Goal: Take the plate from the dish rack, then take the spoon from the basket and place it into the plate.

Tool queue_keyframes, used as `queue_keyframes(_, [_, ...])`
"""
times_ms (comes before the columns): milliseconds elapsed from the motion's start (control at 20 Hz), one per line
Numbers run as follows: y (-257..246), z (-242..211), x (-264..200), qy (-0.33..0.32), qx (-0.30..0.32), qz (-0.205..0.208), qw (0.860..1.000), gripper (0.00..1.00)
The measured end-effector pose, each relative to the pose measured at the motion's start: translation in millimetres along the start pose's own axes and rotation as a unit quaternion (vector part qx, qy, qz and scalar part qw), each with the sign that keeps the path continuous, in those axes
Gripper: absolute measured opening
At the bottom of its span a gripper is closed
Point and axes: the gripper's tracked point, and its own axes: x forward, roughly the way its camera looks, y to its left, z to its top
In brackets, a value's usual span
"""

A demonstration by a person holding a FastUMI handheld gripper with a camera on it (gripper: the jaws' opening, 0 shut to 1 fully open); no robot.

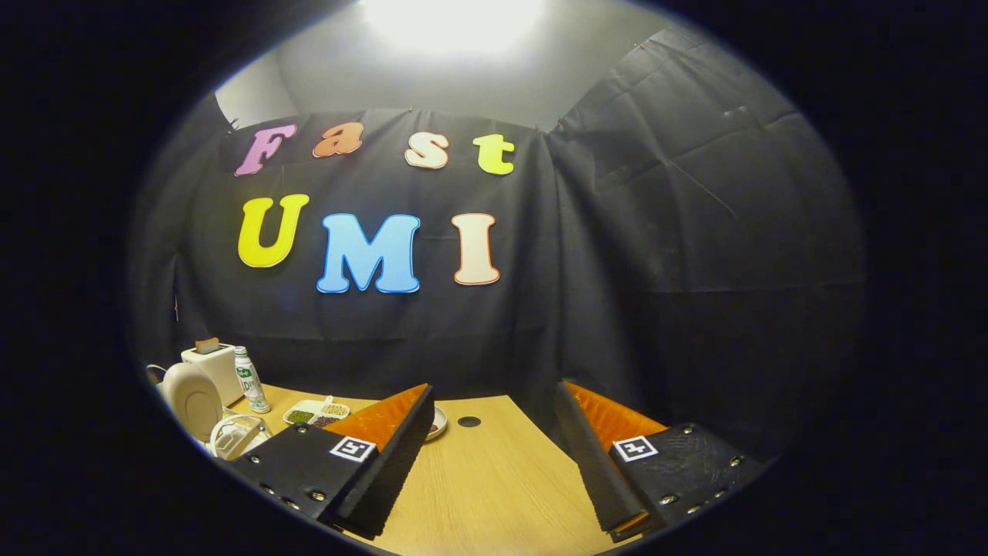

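1. A divided tray (316, 411) is being seen on the wooden table (494, 479), just beside the bottle; three compartments can be made out, one filled with green bits, one with pale tan bits and one with dark bits.
2. A small round dish (438, 422) is lying on the table beyond the tray, partly hidden behind one finger; what it holds cannot be told.
3. One toaster (214, 364) is standing behind the bottle, with one slice of bread poking out of its top.
4. One bottle (251, 380) with a green label is standing upright between the toaster and the tray.
5. One pale rounded kettle (191, 398) is sitting just beside the toaster, and a clear-lidded container (238, 434) is sitting in front of it.
6. One dark round hole (468, 422) is showing in the table top, near the dish.
7. The gripper (494, 421) is being held level above the table, pointed at the booth wall; its fingers are spread wide apart with nothing between them.
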Motion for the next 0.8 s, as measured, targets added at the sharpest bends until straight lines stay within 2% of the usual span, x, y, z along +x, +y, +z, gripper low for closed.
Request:
queue_keyframes(400, [121, 30, -36, 0.017, 0.017, 0.044, 0.999, 0.96])
queue_keyframes(800, [260, 16, -62, 0.072, 0.025, 0.123, 0.989, 0.96])
